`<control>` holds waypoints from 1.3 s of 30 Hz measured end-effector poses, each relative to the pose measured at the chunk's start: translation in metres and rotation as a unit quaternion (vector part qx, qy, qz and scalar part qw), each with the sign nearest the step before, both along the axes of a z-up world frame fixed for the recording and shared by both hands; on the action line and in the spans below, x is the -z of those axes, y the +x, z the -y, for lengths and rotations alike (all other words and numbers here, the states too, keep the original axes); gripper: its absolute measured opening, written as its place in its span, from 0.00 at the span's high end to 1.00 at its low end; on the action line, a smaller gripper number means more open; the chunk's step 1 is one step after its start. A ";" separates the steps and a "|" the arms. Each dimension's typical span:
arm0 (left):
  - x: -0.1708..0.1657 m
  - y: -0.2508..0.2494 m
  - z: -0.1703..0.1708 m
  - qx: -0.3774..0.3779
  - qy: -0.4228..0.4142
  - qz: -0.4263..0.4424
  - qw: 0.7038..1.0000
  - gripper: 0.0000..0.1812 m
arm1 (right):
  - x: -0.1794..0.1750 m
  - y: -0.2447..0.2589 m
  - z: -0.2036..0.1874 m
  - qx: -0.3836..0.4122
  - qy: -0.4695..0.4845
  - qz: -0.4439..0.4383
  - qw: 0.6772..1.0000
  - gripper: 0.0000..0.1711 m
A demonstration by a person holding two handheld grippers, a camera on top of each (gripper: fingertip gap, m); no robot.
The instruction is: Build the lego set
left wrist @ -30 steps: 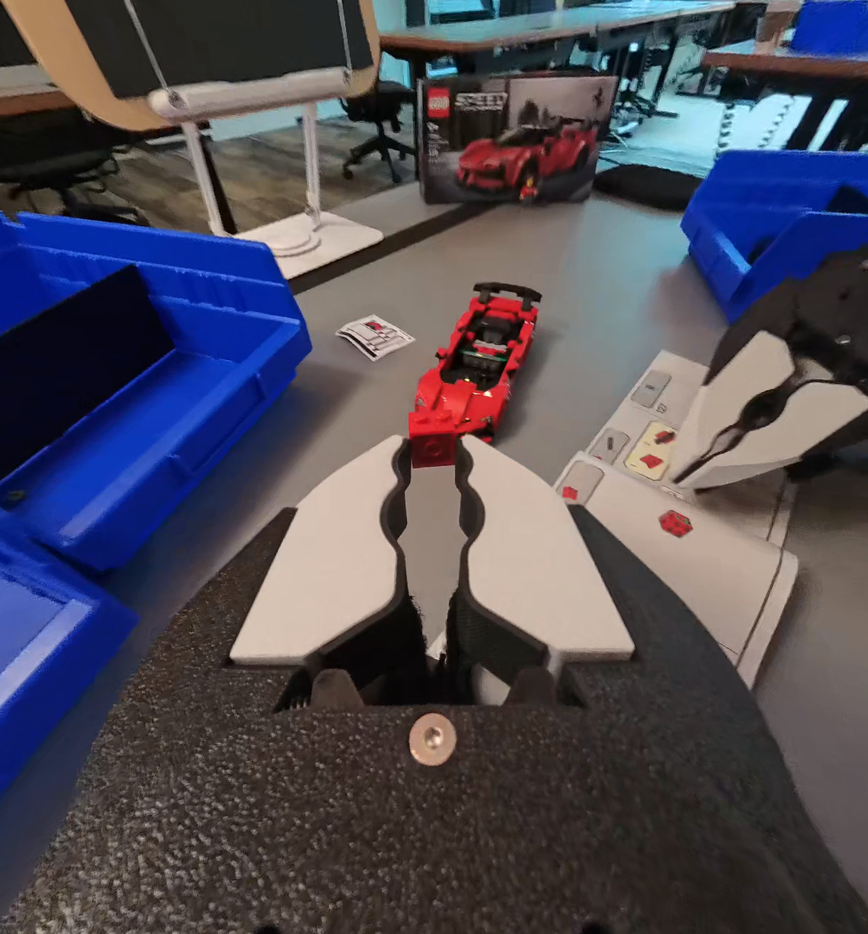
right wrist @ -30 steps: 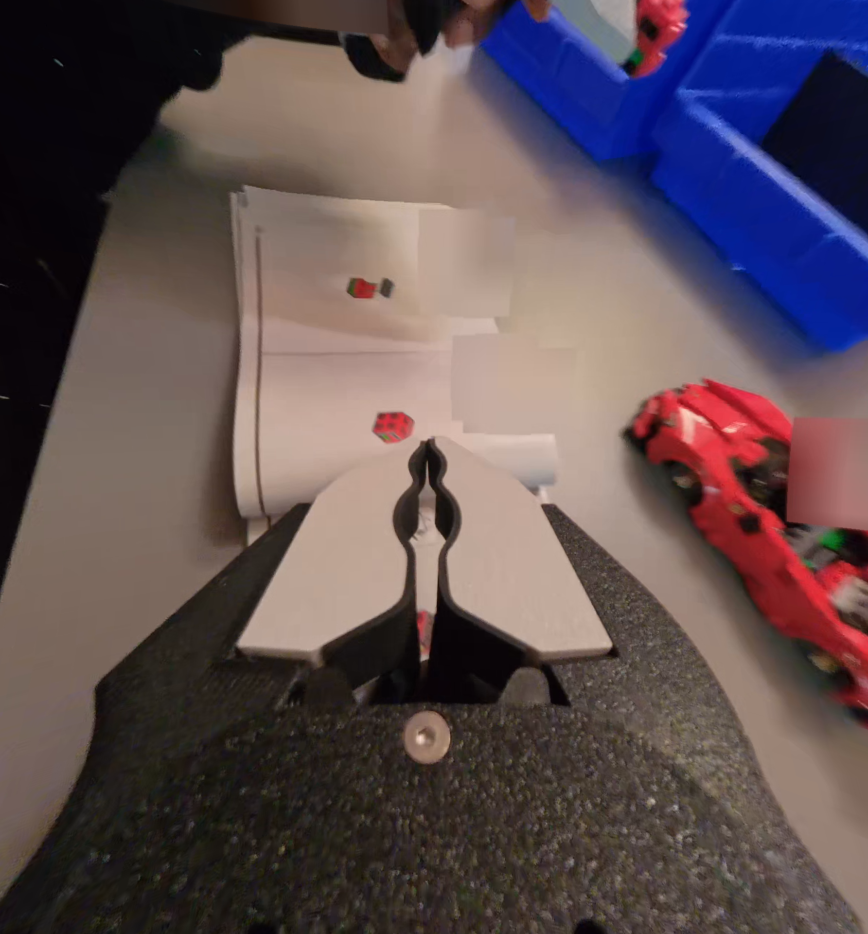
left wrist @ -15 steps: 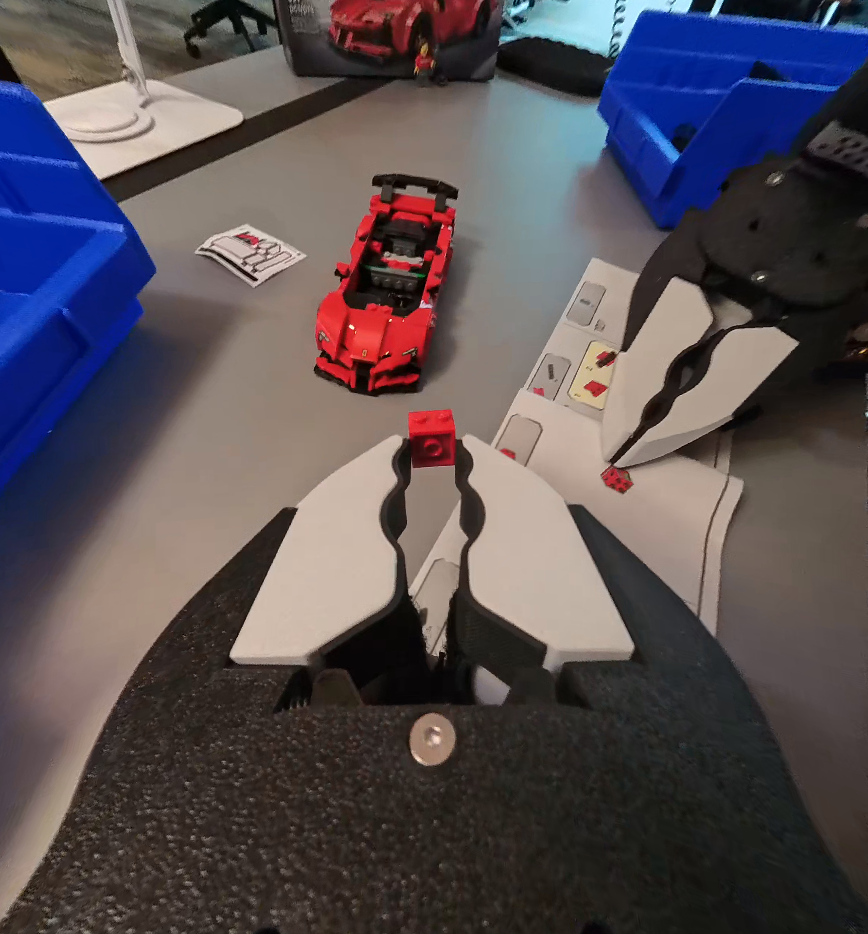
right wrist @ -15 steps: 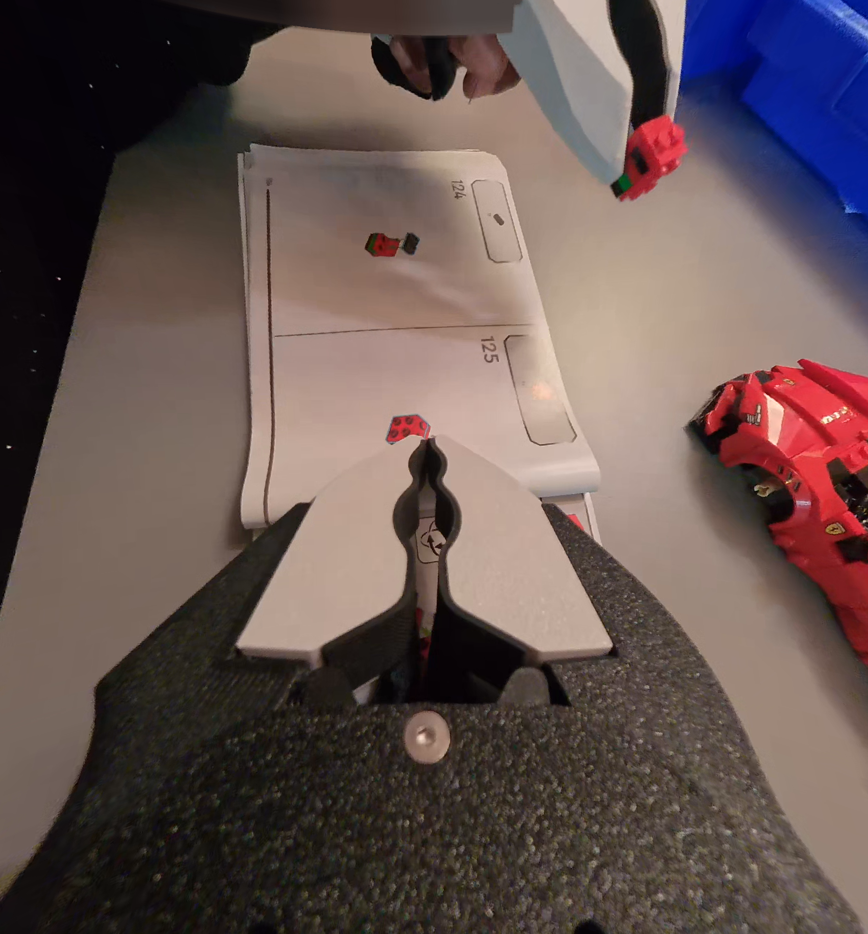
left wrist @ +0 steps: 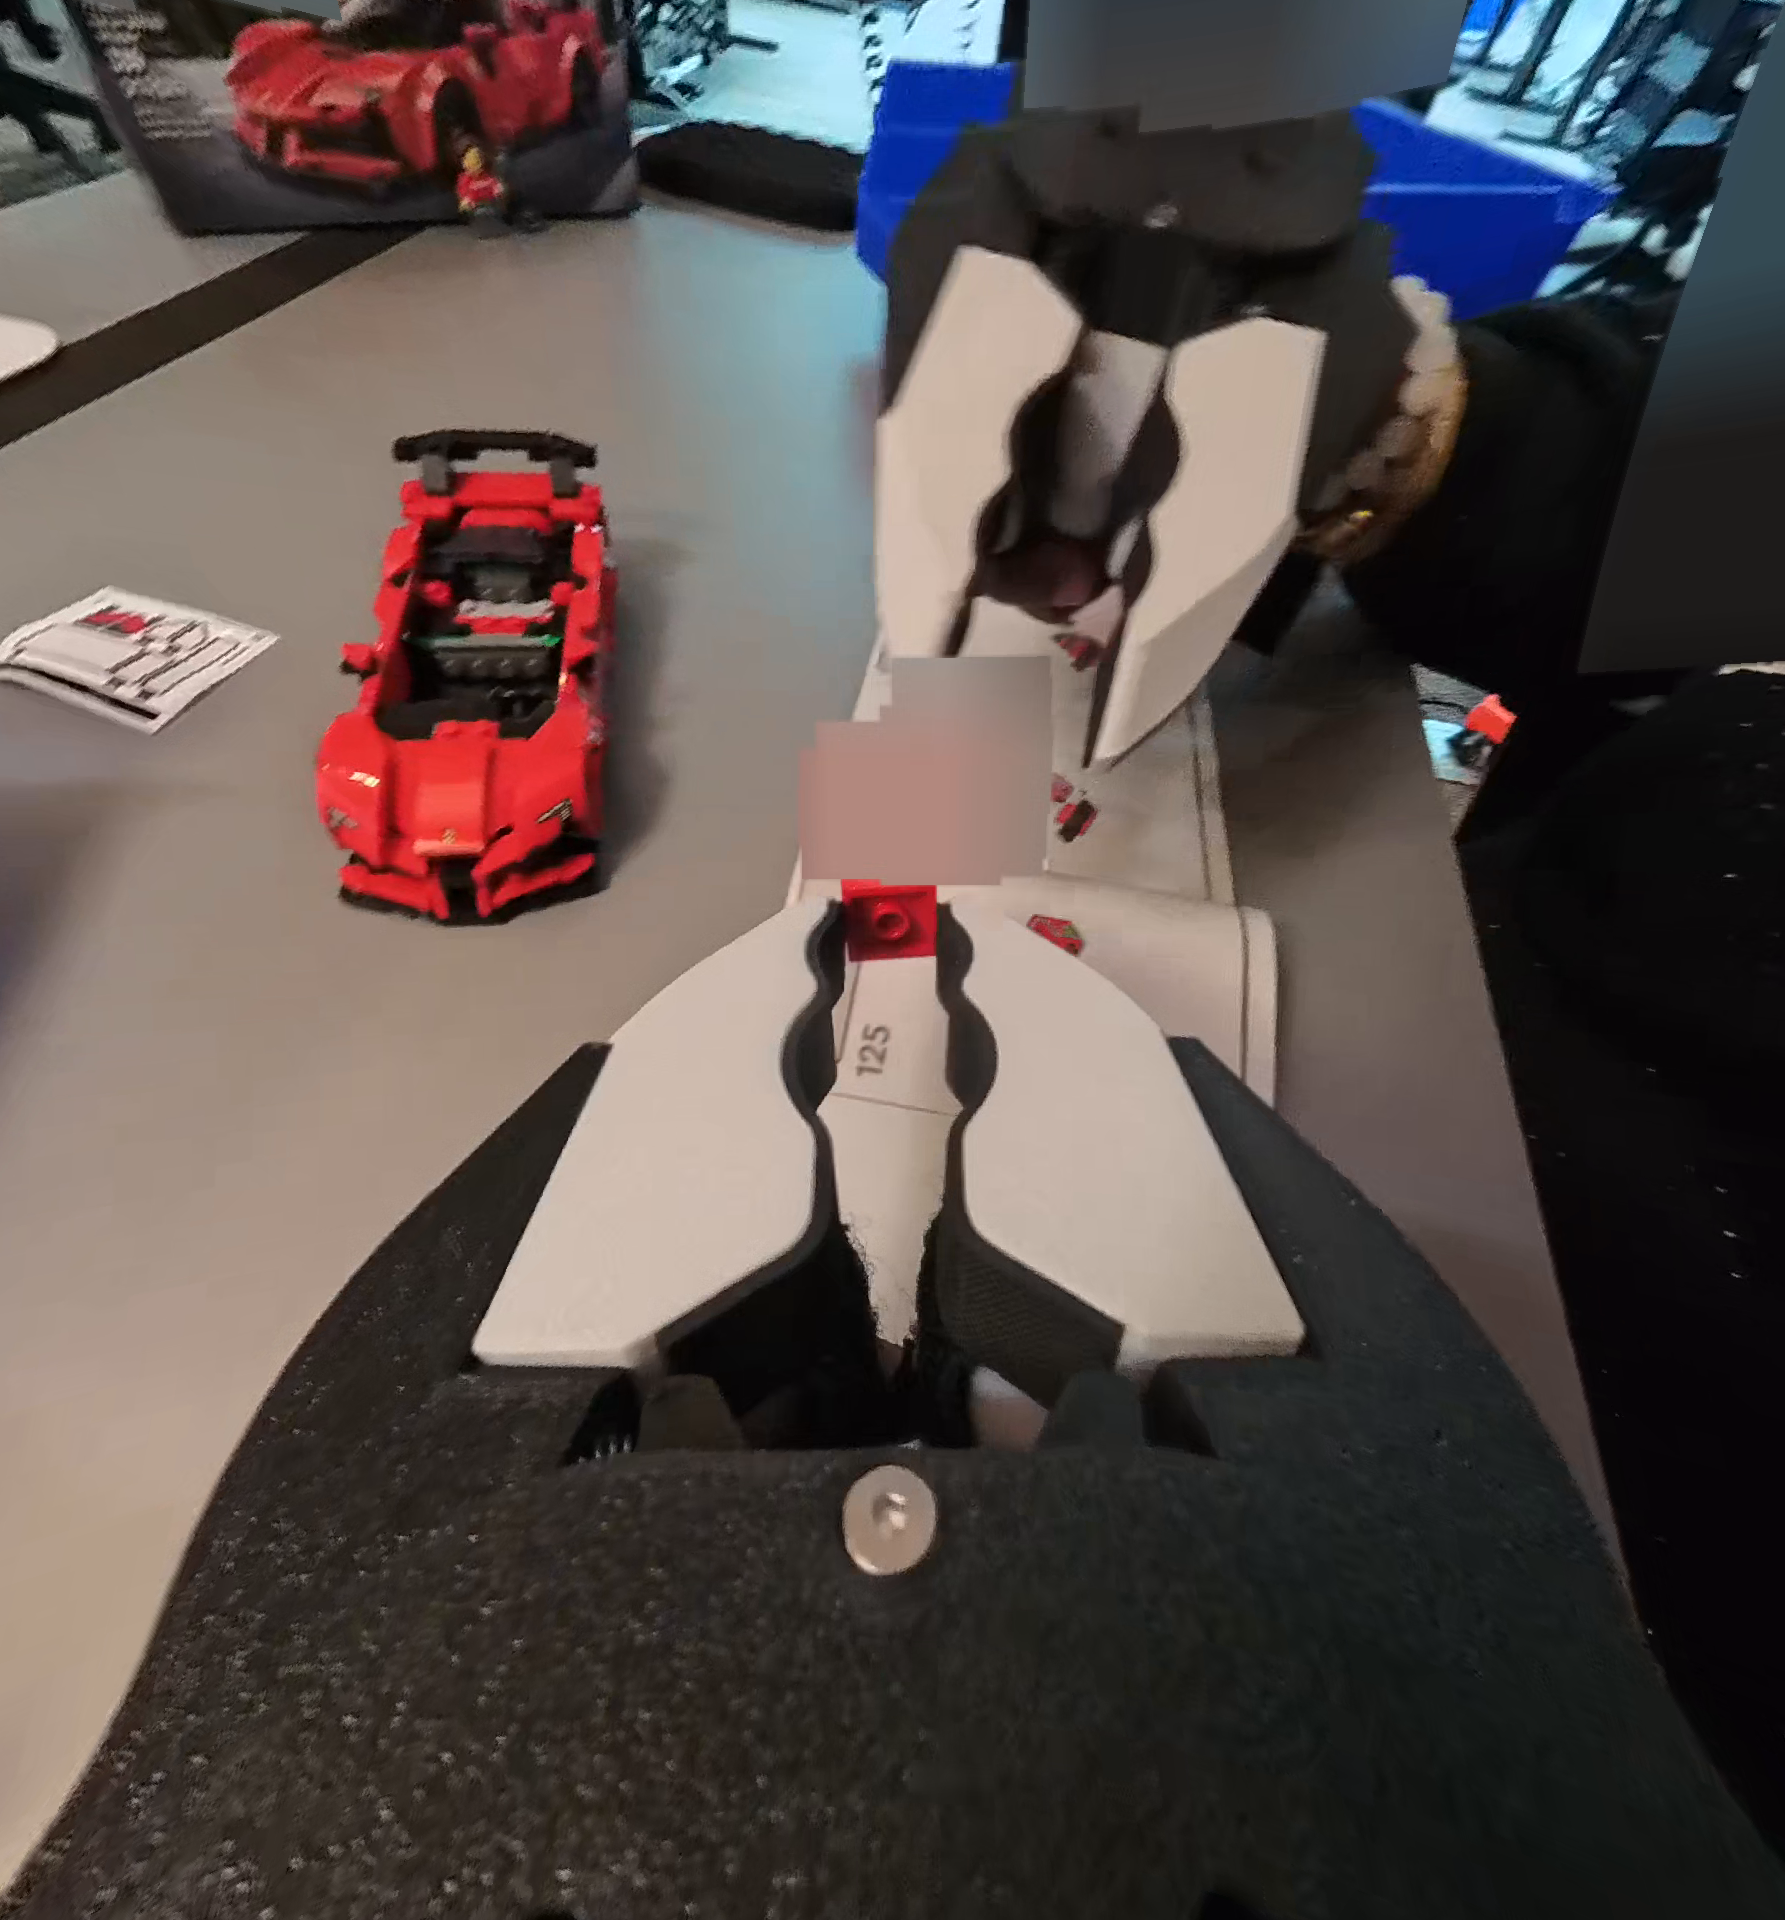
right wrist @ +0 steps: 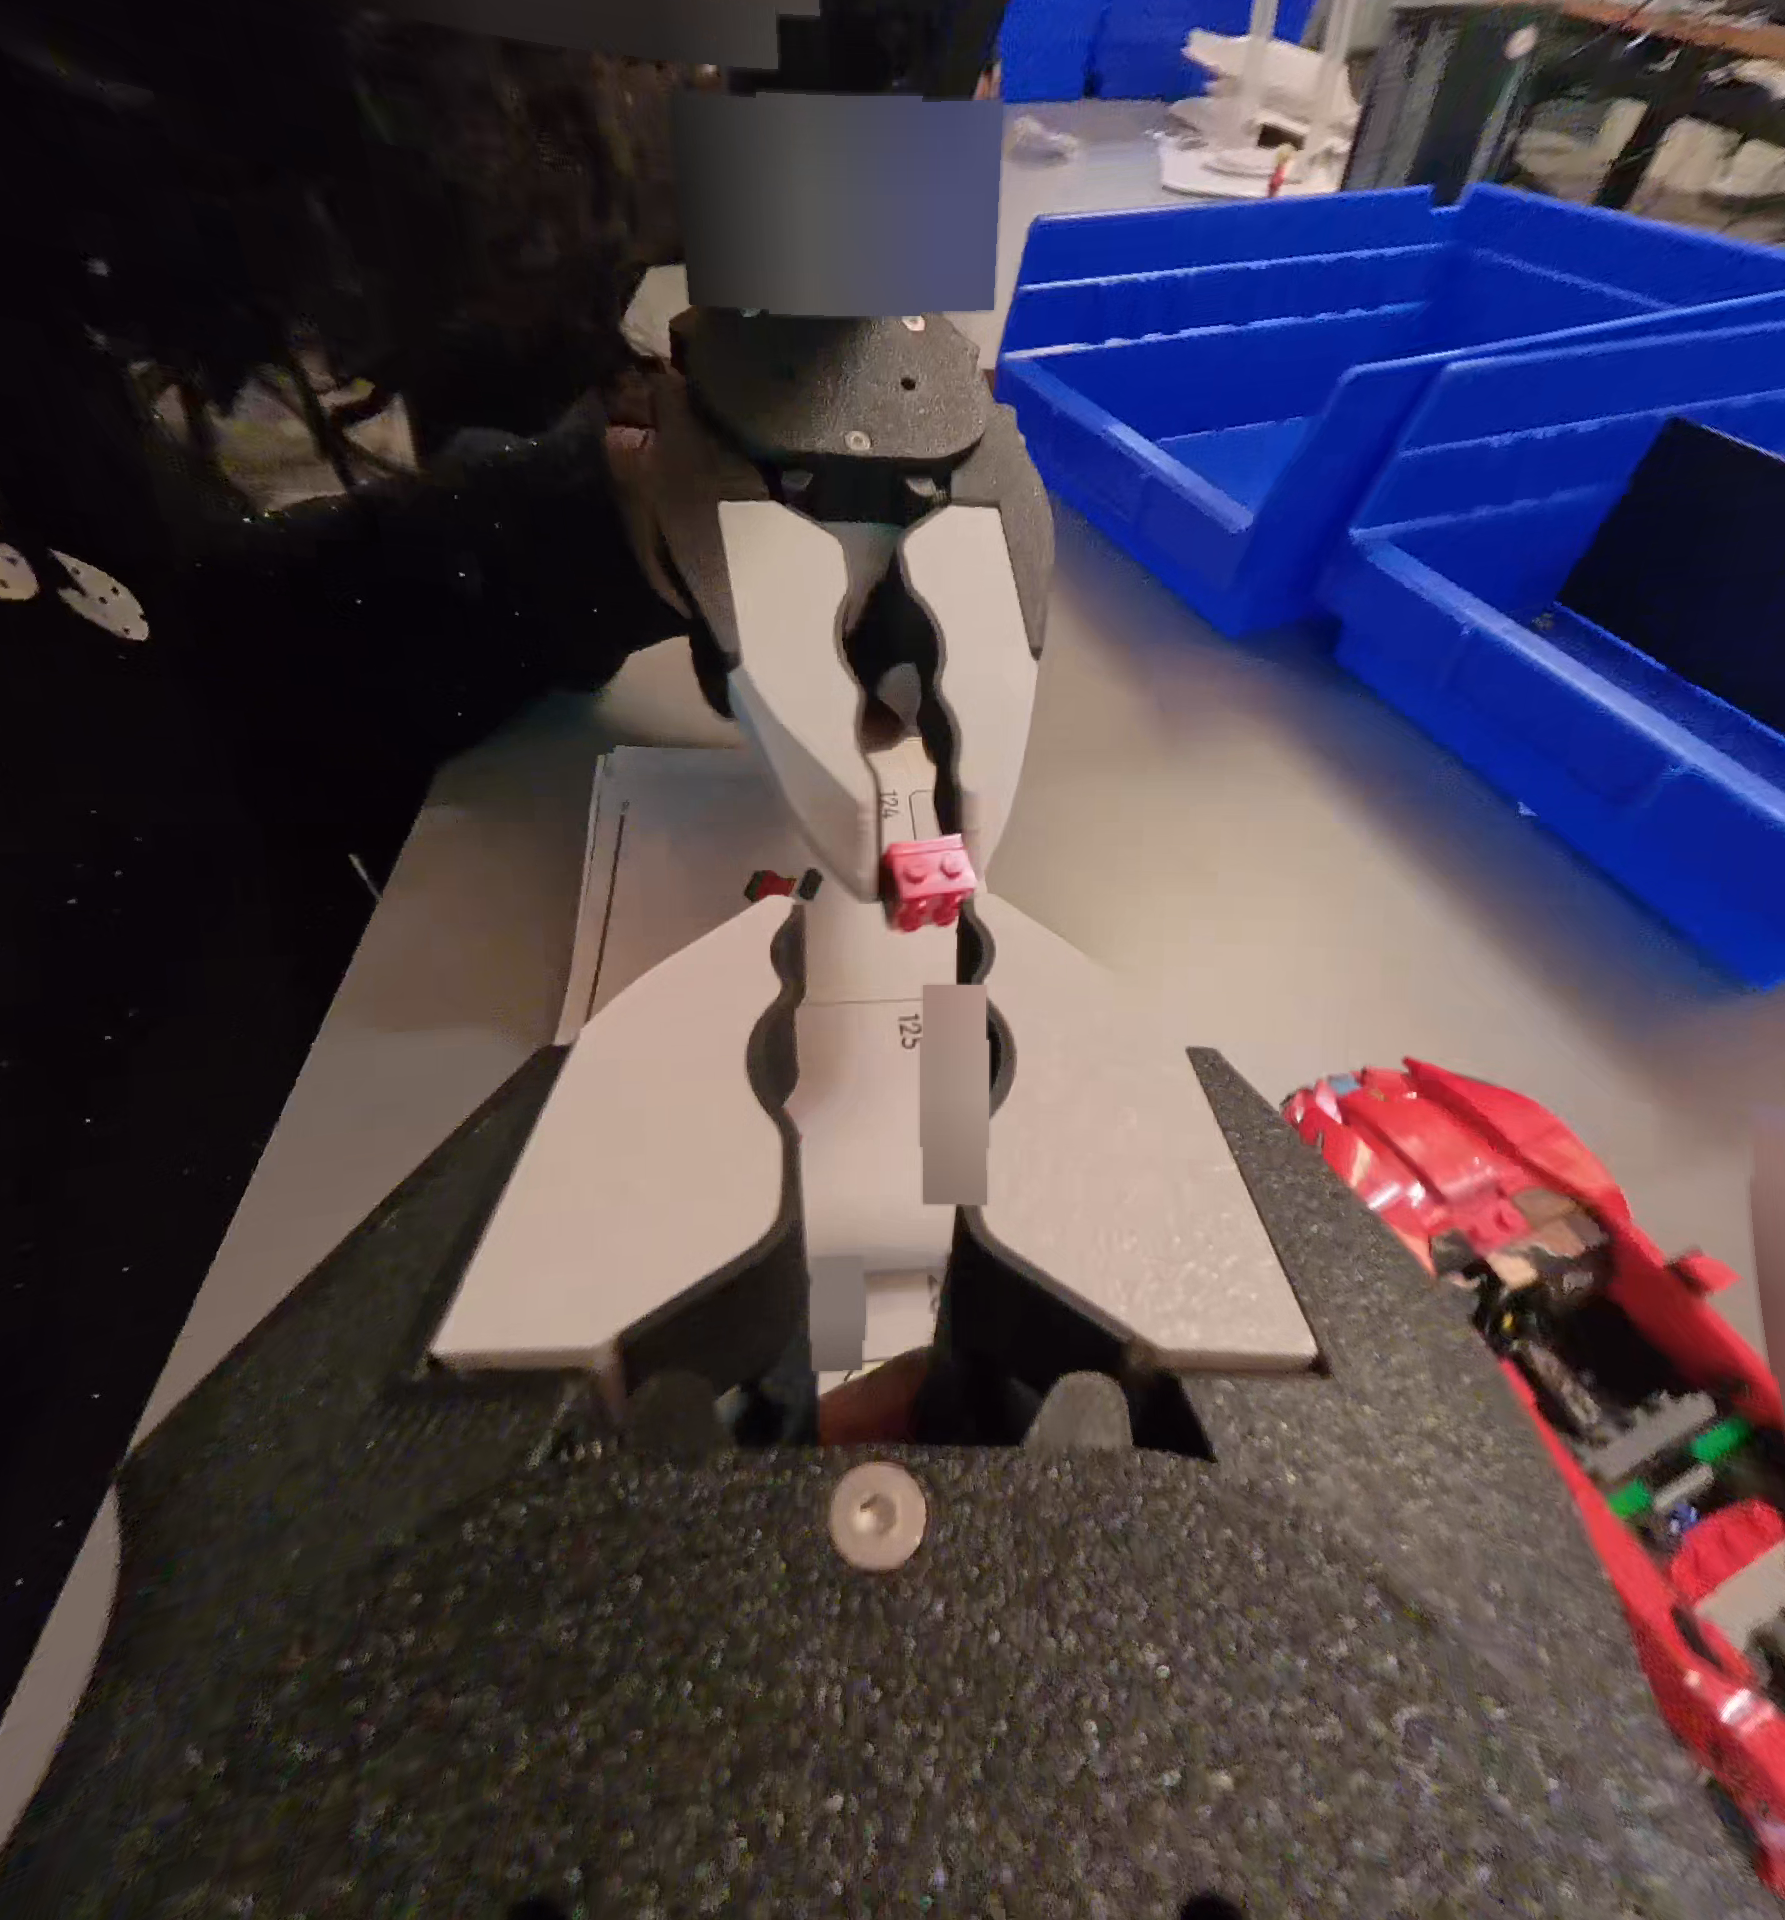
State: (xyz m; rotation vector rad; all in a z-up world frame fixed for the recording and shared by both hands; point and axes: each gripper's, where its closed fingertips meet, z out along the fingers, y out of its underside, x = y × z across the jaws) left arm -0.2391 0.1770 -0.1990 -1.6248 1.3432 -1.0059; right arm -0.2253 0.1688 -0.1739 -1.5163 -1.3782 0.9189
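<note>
While you worked above the desk point(left wrist: 722, 343), a sticker sheet point(left wrist: 124, 657) lay at far left, well apart from the rest. Next came the partly built red car point(left wrist: 472, 717), resting on the desk beside the instruction booklet point(left wrist: 1148, 831). Over that booklet your left tongs point(left wrist: 889, 914) gripped a small red brick point(left wrist: 889, 923) at the very fingertips, studs facing the camera. Farther right, your right tongs point(left wrist: 1033, 707) hung open at a moderate gap, holding nothing, tips pointed down toward the page. In the right wrist view the same brick point(right wrist: 929, 881) sat just ahead of your right tongs point(right wrist: 880, 914), with blue bins point(right wrist: 1387, 416) beyond.

Risk, as judged: the brick was held only by its edges, so a sideways nudge from the right tongs could twist it loose and drop it on the booklet. Closing off-centre could pop it out.
</note>
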 end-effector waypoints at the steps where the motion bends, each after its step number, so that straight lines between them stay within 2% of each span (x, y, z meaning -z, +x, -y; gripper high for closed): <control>1: -0.002 0.001 0.003 0.008 0.001 0.007 1.000 0.91 | 0.000 -0.003 -0.002 -0.013 -0.006 0.006 1.000 0.84; 6: -0.009 0.004 0.011 0.034 0.001 0.027 0.999 0.91 | 0.009 -0.018 0.003 -0.081 -0.061 0.042 0.994 0.84; 8: -0.007 0.003 0.012 0.036 0.004 0.018 0.999 0.91 | 0.011 -0.019 0.000 -0.085 -0.055 0.055 0.993 0.90; 11: -0.007 -0.001 0.010 0.029 0.002 0.006 1.000 0.91 | 0.011 -0.022 -0.002 -0.087 -0.042 0.065 0.993 0.90; 14: -0.001 -0.026 -0.010 -0.039 -0.010 -0.037 0.998 0.87 | 0.014 -0.029 -0.031 -0.021 -0.048 0.085 0.995 0.90; 17: 0.005 -0.068 -0.039 -0.149 -0.007 -0.083 0.985 0.88 | 0.029 -0.040 -0.065 0.054 -0.051 0.134 0.988 0.90; 20: -0.007 -0.100 -0.056 -0.228 -0.007 -0.062 0.972 0.90 | 0.053 -0.056 -0.085 0.079 -0.066 0.195 0.975 0.90; 23: -0.025 -0.110 -0.058 -0.253 -0.001 -0.014 0.967 0.91 | 0.072 -0.065 -0.097 0.101 -0.084 0.227 0.965 0.90; 28: -0.030 -0.113 -0.057 -0.254 0.014 -0.008 0.967 0.91 | 0.083 -0.066 -0.099 0.125 -0.079 0.247 0.958 0.90; 30: -0.027 -0.110 -0.056 -0.246 0.010 -0.013 0.969 0.91 | 0.081 -0.063 -0.099 0.127 -0.076 0.254 0.956 0.81; 32: -0.023 -0.105 -0.053 -0.232 0.004 -0.020 0.973 0.91 | 0.069 -0.055 -0.097 0.130 -0.066 0.244 0.959 0.80; 34: -0.019 -0.095 -0.045 -0.203 -0.001 -0.033 0.979 0.91 | 0.052 -0.040 -0.090 0.131 -0.054 0.227 0.964 0.84; 36: -0.013 -0.080 -0.032 -0.159 -0.004 -0.054 0.986 0.92 | 0.040 -0.016 -0.074 0.124 -0.039 0.211 0.969 0.95; 39: -0.003 -0.053 -0.011 -0.089 0.003 -0.105 0.991 0.93 | 0.044 0.037 -0.053 0.152 -0.028 0.221 0.963 0.98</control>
